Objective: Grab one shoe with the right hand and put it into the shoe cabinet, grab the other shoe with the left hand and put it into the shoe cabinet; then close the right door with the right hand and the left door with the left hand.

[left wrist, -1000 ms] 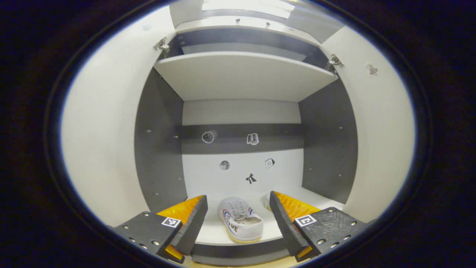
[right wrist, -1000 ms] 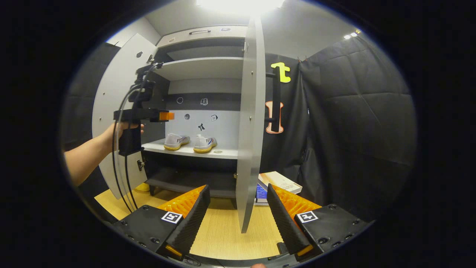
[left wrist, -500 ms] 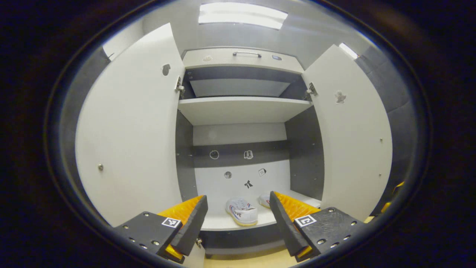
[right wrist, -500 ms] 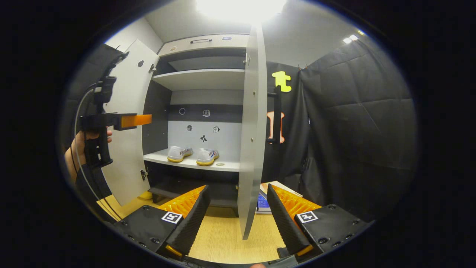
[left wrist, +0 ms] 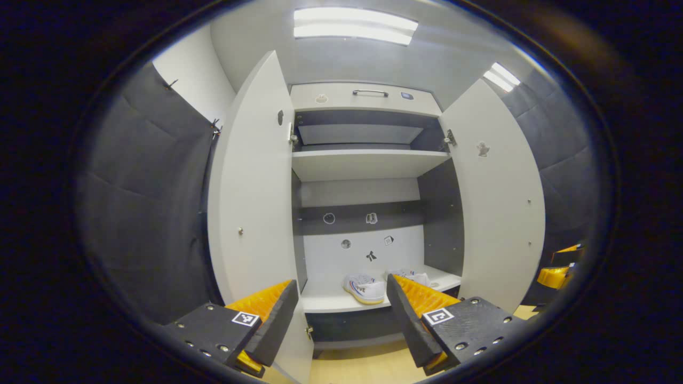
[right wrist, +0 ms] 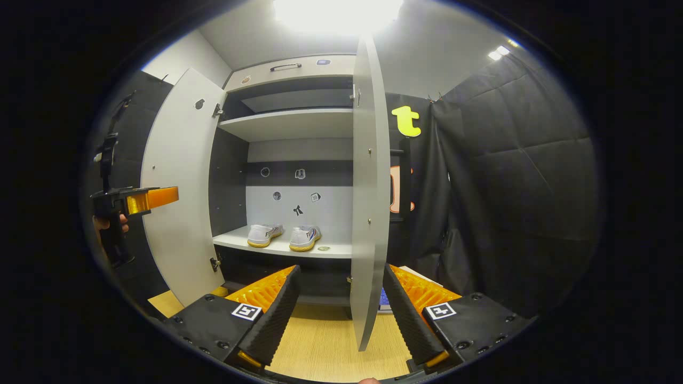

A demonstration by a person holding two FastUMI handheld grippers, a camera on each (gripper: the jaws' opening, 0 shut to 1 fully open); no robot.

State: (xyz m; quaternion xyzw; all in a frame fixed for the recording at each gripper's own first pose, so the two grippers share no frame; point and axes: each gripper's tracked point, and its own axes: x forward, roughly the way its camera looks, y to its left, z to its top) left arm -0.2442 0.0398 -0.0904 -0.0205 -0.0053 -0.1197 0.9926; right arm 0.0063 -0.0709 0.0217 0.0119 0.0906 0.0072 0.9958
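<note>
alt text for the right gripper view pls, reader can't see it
An open shoe cabinet with two white shoes side by side on its middle shelf, both doors open. The right claw, open and empty, frames the right door's edge; the left claw hangs by the left door.

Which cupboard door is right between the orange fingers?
The right door. In the right gripper view its edge stands between the right gripper's open fingers. The left door swings wide beside the left gripper.

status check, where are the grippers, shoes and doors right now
Left gripper open, empty; right gripper open, right door edge between its fingers. Both shoes on cabinet shelf. Left door open, nothing blocking.
</note>
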